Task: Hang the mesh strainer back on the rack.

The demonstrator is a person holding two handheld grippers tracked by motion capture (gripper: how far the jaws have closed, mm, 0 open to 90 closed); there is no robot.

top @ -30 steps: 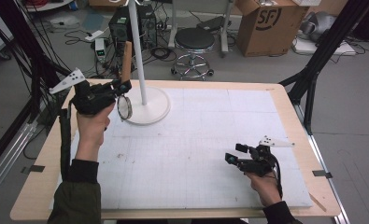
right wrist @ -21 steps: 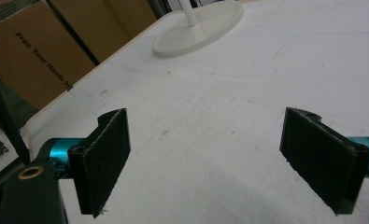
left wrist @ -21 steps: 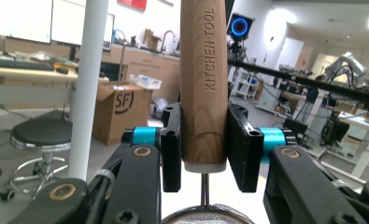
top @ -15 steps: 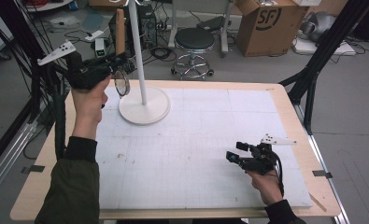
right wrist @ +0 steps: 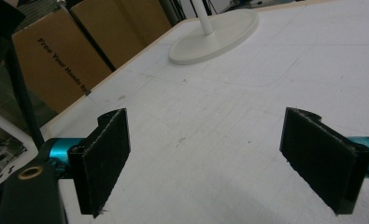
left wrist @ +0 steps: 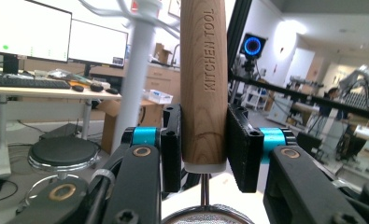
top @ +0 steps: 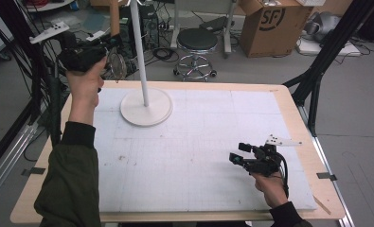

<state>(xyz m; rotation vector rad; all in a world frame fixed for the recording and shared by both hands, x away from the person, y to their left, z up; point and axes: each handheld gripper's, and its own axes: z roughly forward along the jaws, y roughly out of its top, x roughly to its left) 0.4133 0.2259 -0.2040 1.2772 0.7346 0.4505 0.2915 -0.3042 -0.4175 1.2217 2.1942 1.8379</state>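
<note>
Item, strainer (top: 116,65): I am holding its wooden handle (left wrist: 203,84) clamped in the left tool (top: 110,47), upper left of the frame, beside the white stand (top: 146,106). Right tool (top: 236,153): I am resting it with jaws apart, lower right, over the table (top: 199,137).
</note>
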